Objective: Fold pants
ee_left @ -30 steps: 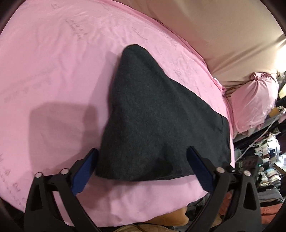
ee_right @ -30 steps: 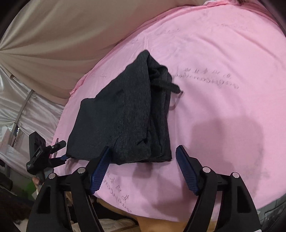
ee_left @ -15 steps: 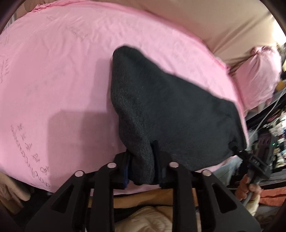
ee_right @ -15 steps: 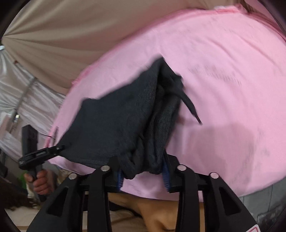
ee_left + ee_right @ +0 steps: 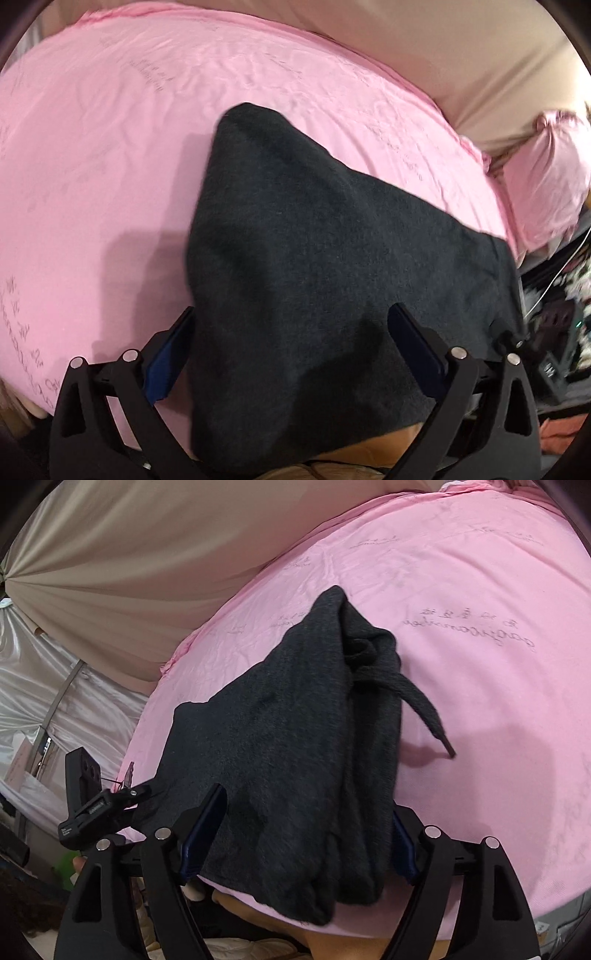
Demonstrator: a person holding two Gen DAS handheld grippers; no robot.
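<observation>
Pink sheet [image 5: 110, 166] carries the folded dark pants [image 5: 314, 277], their drawstring [image 5: 424, 716] pointing to 4 o'clock. I keep my left gripper [image 5: 291, 347] and right gripper [image 5: 306, 834] both spread wide around the near hem, released

Dark pants [image 5: 325, 280] – folded, drawstring loose

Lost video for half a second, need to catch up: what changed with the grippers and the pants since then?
Both let go: the left gripper and right gripper, clamped on the pants' near edge half a second ago, now stand open around it. The pants dropped back onto the pink sheet, overhanging its near edge. The fold and loose drawstring are unchanged.
</observation>
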